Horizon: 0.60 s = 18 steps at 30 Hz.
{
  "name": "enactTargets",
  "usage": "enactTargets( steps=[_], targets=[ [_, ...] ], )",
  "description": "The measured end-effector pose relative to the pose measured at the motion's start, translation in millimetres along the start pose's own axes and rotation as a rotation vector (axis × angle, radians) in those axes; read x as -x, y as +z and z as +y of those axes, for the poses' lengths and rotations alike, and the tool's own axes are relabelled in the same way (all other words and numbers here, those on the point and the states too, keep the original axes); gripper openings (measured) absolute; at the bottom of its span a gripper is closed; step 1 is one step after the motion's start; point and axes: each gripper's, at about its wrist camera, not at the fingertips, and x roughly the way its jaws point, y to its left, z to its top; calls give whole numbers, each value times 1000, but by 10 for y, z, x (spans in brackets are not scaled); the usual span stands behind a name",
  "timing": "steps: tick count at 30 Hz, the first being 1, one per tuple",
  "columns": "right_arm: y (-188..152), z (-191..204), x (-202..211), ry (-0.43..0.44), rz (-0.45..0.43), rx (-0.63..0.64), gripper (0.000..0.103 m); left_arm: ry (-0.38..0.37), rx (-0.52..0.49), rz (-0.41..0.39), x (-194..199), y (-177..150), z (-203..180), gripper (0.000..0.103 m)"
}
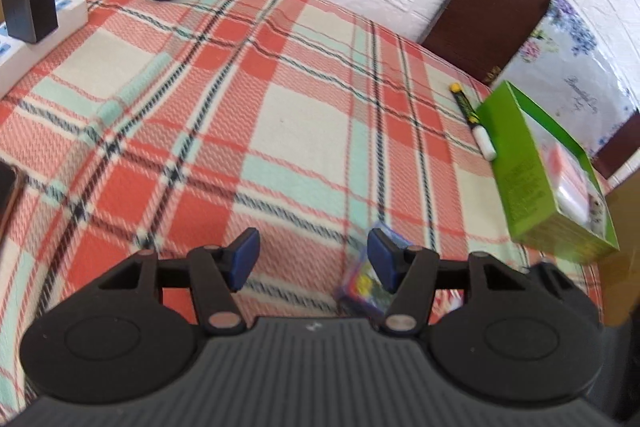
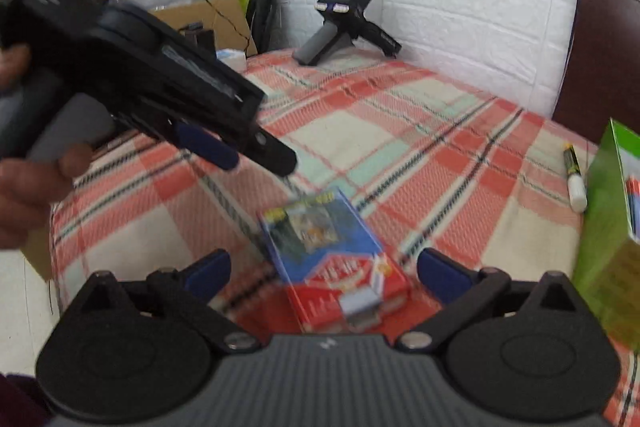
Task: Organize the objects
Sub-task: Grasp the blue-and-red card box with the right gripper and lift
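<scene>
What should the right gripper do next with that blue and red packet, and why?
Probably ease the right gripper forward and down over the blue and red packet, then close. Its jaws are open, the packet lies loose on the plaid cloth between them.

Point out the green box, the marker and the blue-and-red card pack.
green box (image 1: 524,183): left wrist view, its side wall.
marker (image 1: 474,123): left wrist view, mid-barrel.
card pack (image 2: 332,251): right wrist view, its top face.

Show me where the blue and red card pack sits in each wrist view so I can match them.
Left wrist: card pack at bottom centre, partly hidden behind the left gripper's right finger.
Right wrist: card pack at lower centre, between the right gripper's open fingers.
Shared landmark: the green box at the right edge.
</scene>
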Motion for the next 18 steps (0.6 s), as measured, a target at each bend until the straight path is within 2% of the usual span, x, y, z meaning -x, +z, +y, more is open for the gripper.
enactTargets(
  steps=[3, 5, 7, 9, 12, 14, 16, 18],
  targets=[
    [-44, -37, -27, 10, 0, 1, 103, -76, 1, 57, -2, -94, -80, 61],
    [-39, -12, -39, 5, -12, 30, 95, -105, -24, 104, -64, -182, -193, 61],
    [-14, 3, -45, 8, -28, 26, 70, -96, -47, 120, -159, -234, -299, 62],
    [3, 21, -36, 5, -34, 14, 64, -80, -72, 98, -193, -221, -384, 62],
    [-5, -12, 25, -7, -51, -20, 61, -76, -44, 87, -207, -164, -393, 53],
    [9, -74, 84, -27, -72, -63, 61, -110, -23, 81, -172, -120, -382, 38],
    [53, -133, 167, -53, -111, -80, 60, -141, -32, 63, -115, -47, -461, 35],
    [115, -177, 286, -88, -171, -89, 60, -152, -86, 15, -26, 49, -640, 35]
  ],
)
